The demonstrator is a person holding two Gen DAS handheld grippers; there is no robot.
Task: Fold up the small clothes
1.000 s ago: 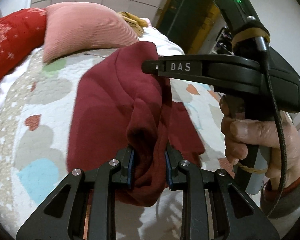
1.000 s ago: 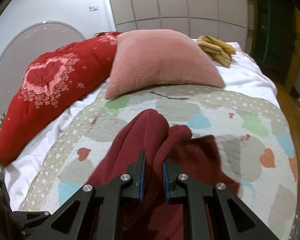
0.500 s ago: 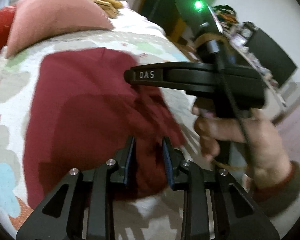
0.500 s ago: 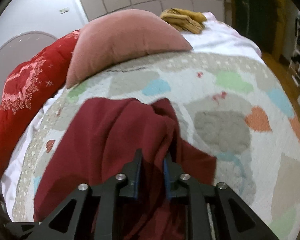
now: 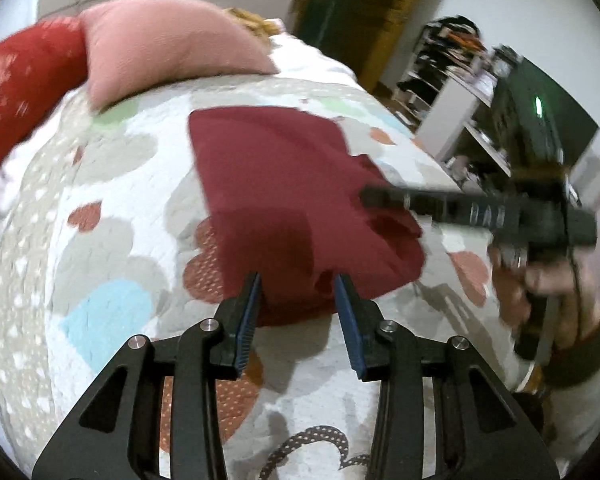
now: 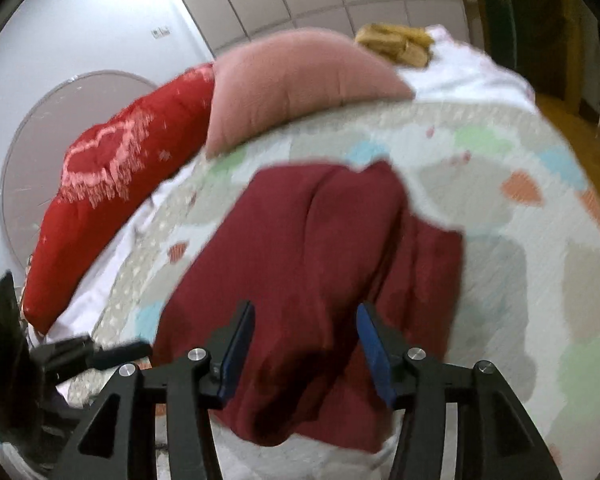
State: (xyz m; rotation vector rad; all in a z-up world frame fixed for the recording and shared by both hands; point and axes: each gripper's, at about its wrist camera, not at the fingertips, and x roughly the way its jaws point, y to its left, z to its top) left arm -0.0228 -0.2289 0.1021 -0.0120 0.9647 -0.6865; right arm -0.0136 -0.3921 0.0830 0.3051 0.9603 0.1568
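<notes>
Letting go after a fold: left gripper (image 5: 298, 282) with fingers (image 5: 247, 312) part open, just been opening, near hem of the dark red garment (image 5: 284, 184) between the pads but not pinched; right gripper (image 6: 306, 314) likewise just been opening, wider, cloth lying loose between its fingers (image 6: 236, 344), nothing gripped. Garment spread flat on the quilted bedspread (image 5: 112, 208) near the bed's front edge, one flap bunched toward the right; probably next, backing clear, then regrasping a side edge to fold across; plenty of open quilt left and beyond, pink pillow (image 5: 168, 40) well apart
</notes>
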